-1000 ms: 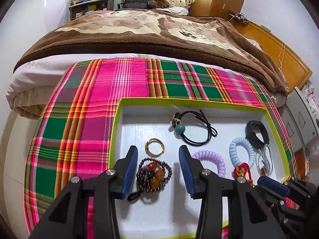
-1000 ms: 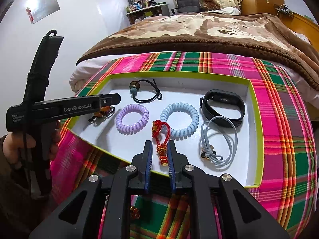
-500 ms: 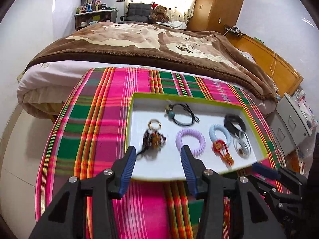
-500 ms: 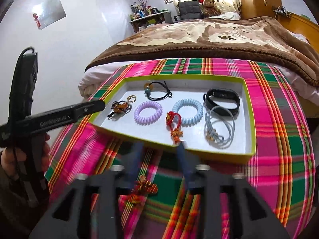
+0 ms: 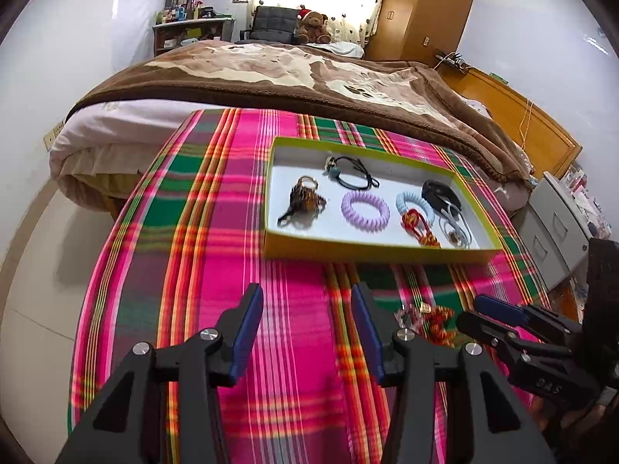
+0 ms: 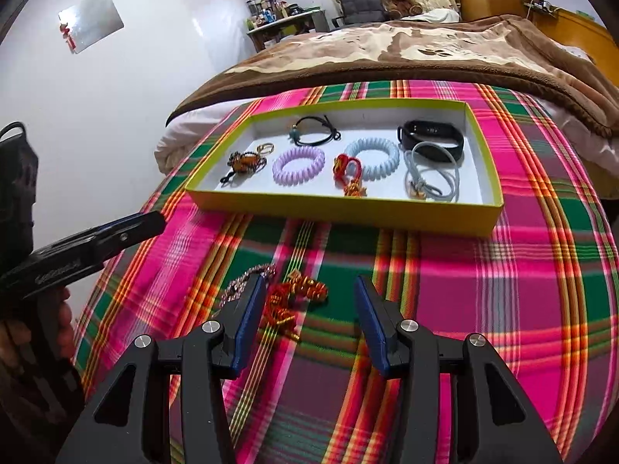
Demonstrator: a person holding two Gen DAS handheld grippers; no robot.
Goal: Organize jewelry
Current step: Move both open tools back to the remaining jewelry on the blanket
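Plaid, lime and pastels

The cloth [image 6: 483, 270] is a plaid of hot pink, green and dull purple, lined in orange and yellow. The tray [image 6: 340, 208] has lime-yellow walls and a white floor. In it lie a lilac coil tie [image 6: 298, 164], a pale blue coil tie [image 6: 373, 156], a black band [image 6: 431, 139], a grey-blue cord [image 6: 433, 174] and a red knot charm [image 6: 348, 172] (gold at its end). On the cloth lies a red-and-gold ornament [image 6: 296, 297]. The blanket [image 5: 278, 73] is brown, patterned in cream. Both grippers [image 6: 307, 324] [image 5: 305, 332] are black with blue pads.
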